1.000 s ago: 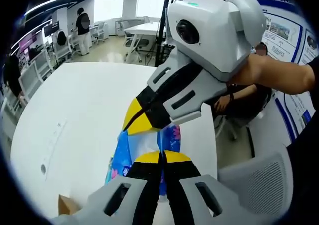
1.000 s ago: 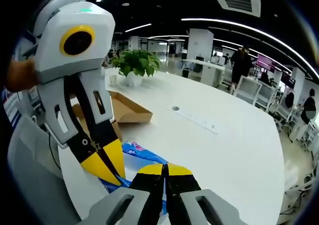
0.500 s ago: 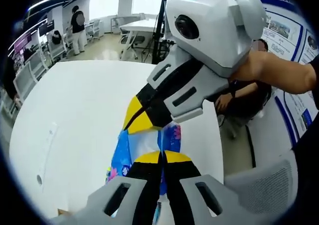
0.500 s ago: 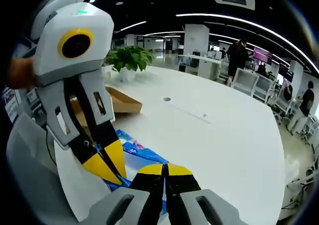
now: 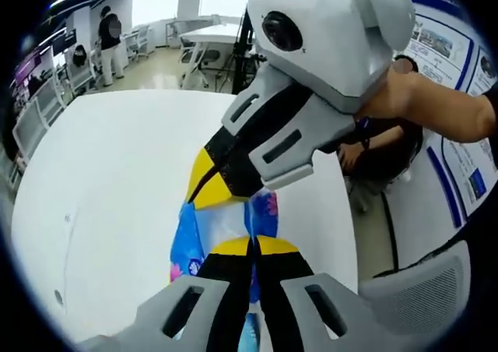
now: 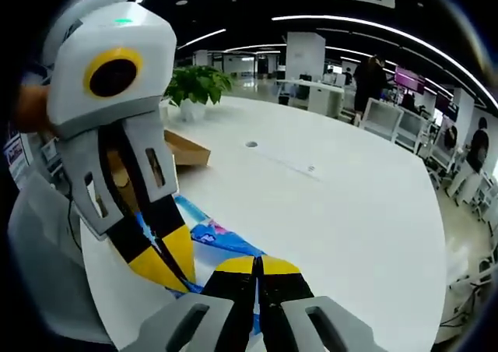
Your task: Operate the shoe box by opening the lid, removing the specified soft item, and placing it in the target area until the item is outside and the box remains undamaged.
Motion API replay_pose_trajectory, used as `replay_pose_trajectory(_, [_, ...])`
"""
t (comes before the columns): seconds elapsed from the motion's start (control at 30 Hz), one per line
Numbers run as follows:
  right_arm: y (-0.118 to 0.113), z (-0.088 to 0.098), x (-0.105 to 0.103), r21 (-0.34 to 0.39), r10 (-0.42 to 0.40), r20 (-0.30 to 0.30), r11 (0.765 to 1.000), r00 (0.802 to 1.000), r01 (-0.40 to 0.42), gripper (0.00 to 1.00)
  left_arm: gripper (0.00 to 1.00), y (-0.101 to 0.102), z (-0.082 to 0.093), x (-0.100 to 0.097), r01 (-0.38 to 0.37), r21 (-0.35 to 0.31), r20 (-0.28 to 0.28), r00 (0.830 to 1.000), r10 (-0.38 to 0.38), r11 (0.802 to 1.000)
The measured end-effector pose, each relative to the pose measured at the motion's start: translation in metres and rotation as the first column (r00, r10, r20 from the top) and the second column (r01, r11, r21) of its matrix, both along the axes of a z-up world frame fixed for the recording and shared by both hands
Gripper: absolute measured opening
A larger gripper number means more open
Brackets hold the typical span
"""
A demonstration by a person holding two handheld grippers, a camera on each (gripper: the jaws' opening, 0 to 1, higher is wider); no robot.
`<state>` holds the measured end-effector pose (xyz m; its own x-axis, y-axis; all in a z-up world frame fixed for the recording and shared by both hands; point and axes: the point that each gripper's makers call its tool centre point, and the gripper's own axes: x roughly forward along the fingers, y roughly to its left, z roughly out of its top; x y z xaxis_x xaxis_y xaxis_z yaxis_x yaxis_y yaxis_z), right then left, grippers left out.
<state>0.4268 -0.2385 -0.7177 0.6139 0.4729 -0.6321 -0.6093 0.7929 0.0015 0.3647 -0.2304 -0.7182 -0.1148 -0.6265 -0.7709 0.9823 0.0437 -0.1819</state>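
Holding the soft item (image 5: 226,226) between both grippers, above the white table (image 5: 117,196). It's a flat blue/white pack w/ pink floral print; looks like thin plastic wrap

Left gripper (image 5: 253,247): jaws pressed together, yellow tips pinching the near edge of the pack. Right gripper (image 5: 208,195) comes in from upper right in left gripper view, jaws closed on the far edge of the same pack. So the pack is stretched between the two tip pairs

Orientation: in left gripper view the long axis runs roughly away from the camera, near end at the left tips, far end under the right tips, blue edge trailing down-left toward the table. In right gripper view the soft item (image 6: 222,239) spans from the right gripper (image 6: 257,268) tips out left to the left gripper (image 6: 167,262) tips, blue strip angled up-left

Container: brown cardboard shoe box (image 6: 180,151) sits on the table behind the left gripper in right gripper view, open top, low walls. Inside mostly hidden by the gripper body; can't tell contents. Pack is fully outside the box, well apart from it

Also on the table: potted plant (image 6: 194,87) past the box, round cable port (image 6: 250,144) mid-table. People (image 5: 109,36) standing in the background; a seated person's arm (image 5: 373,146) at the right of left gripper view
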Motion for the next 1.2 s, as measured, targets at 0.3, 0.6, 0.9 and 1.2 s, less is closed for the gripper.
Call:
replay_pose_trajectory(0.3, [-0.013,-0.015,0.005,-0.032,0.008,-0.021,0.999,1.000,-0.008,0.00,0.00,-0.016,-0.021,0.004,0.036,0.024,-0.012,0.999,-0.035,0.999])
replay_pose_trajectory(0.6, [-0.022,-0.036,0.008,-0.033,-0.006,-0.051,0.999,0.999,0.004,0.00,0.00,-0.021,-0.041,0.004,0.050,0.045,-0.035,0.998,-0.049,0.998])
replay_pose_trajectory(0.9, [-0.025,-0.054,0.011,-0.030,-0.018,-0.082,0.999,0.997,0.015,0.00,0.00,-0.020,-0.061,0.010,0.027,0.058,-0.046,0.999,-0.024,0.998])
replay_pose_trajectory(1.2, [-0.023,-0.060,0.013,-0.018,-0.033,-0.085,0.999,0.996,0.031,0.00,0.00,-0.022,-0.062,0.017,-0.081,0.013,-0.095,0.992,0.082,0.997])
